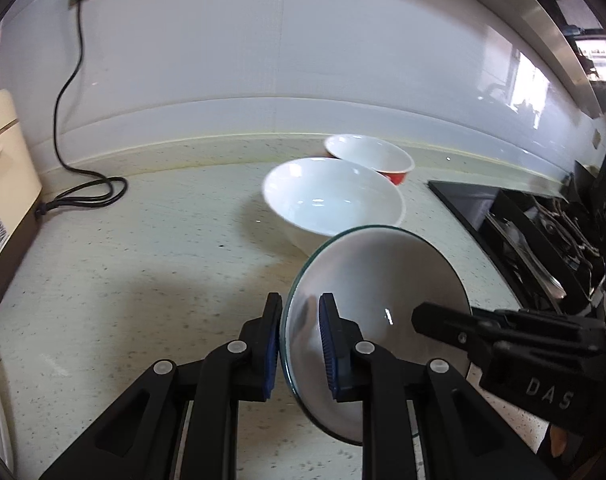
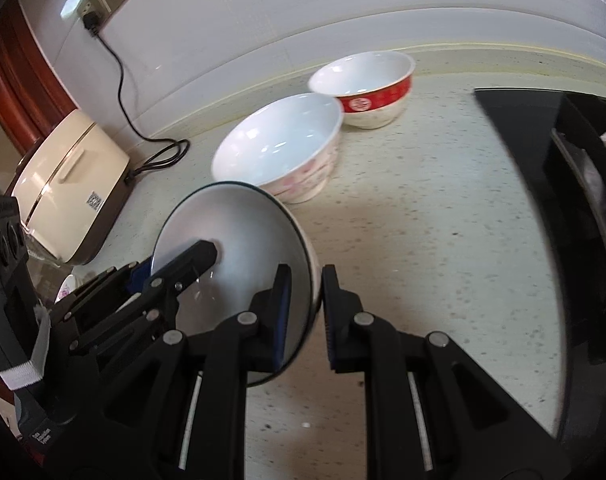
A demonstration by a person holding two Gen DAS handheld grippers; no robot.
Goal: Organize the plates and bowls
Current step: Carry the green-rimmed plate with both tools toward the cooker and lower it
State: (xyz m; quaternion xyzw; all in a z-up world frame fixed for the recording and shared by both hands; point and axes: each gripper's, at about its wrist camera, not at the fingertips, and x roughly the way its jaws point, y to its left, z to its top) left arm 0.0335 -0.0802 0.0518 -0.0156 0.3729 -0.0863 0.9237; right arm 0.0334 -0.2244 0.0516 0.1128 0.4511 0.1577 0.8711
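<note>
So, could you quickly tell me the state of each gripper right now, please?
Left gripper: shut on the rim of the green-rimmed bowl.
Right gripper: shut on the same bowl's opposite rim.

We hold our black left gripper [image 1: 301,346] angled downward, its blue-padded jaws clamped on one rim of a small white dish with a dark edge [image 1: 377,276]. Our black right gripper [image 2: 306,314] clamps the opposite rim, also tilted down.

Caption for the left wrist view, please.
Both grippers, left and right, clamp the rim of a tilted dark-rimmed bowl above the counter.
</note>
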